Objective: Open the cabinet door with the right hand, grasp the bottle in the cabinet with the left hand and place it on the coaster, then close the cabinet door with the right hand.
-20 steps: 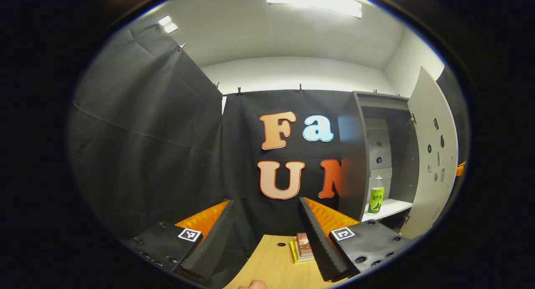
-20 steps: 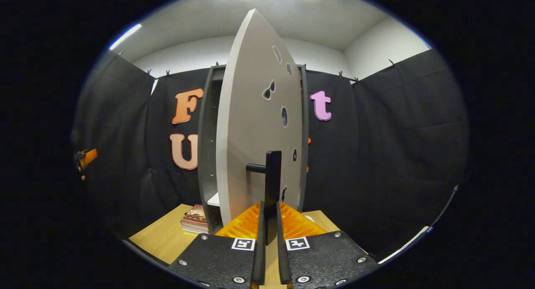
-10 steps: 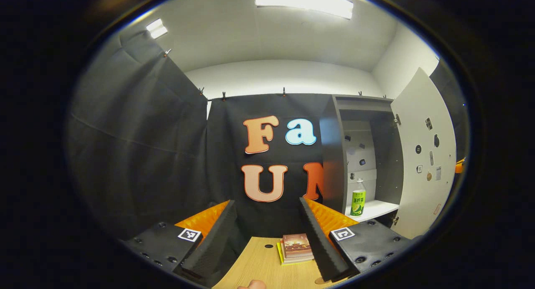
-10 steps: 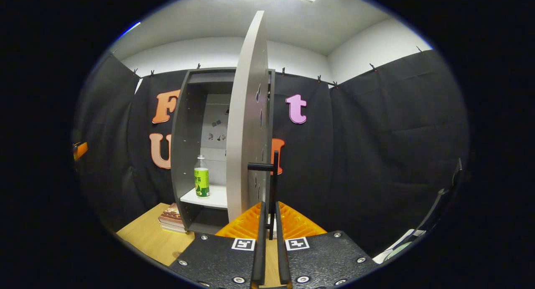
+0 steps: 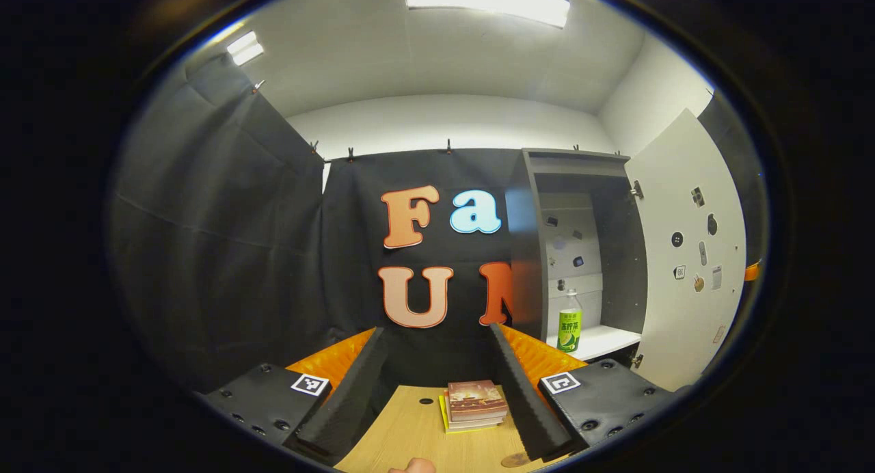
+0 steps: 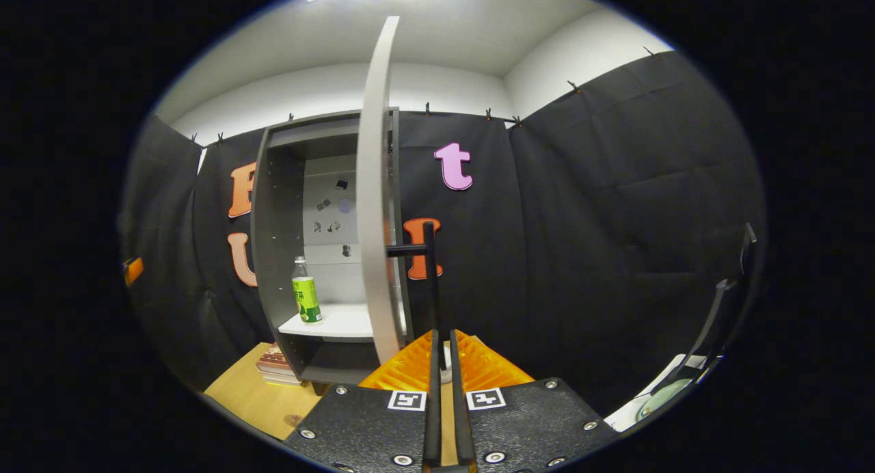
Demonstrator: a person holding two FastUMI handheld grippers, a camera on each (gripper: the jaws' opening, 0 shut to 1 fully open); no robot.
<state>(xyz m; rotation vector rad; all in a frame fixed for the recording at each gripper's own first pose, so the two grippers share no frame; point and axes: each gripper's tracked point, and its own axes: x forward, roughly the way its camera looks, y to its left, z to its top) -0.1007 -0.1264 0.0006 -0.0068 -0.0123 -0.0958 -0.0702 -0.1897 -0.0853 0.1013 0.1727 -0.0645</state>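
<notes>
- Door-opening step: the right gripper (image 6: 442, 350) is clamped on the door handle (image 6: 429, 268), cabinet door (image 6: 372, 186) wide.
- Next, the left gripper (image 5: 437, 384), spread wide and empty, must reach the green-labelled bottle (image 5: 569, 320).

Each handheld gripper has two flat black textured plates studded with silver screws, and every plate carries a small square black-and-white marker. Ribbed orange plastic shows behind the left gripper (image 5: 437, 384) fingers and the right gripper (image 6: 442, 391) fingers.

You have the bottle (image 6: 306, 301) standing on the shelf (image 6: 342, 320) in the cabinet (image 6: 277, 206), the door (image 6: 372, 206) to its right, and the books (image 5: 475, 404) on the table (image 5: 410, 435) before it.
</notes>
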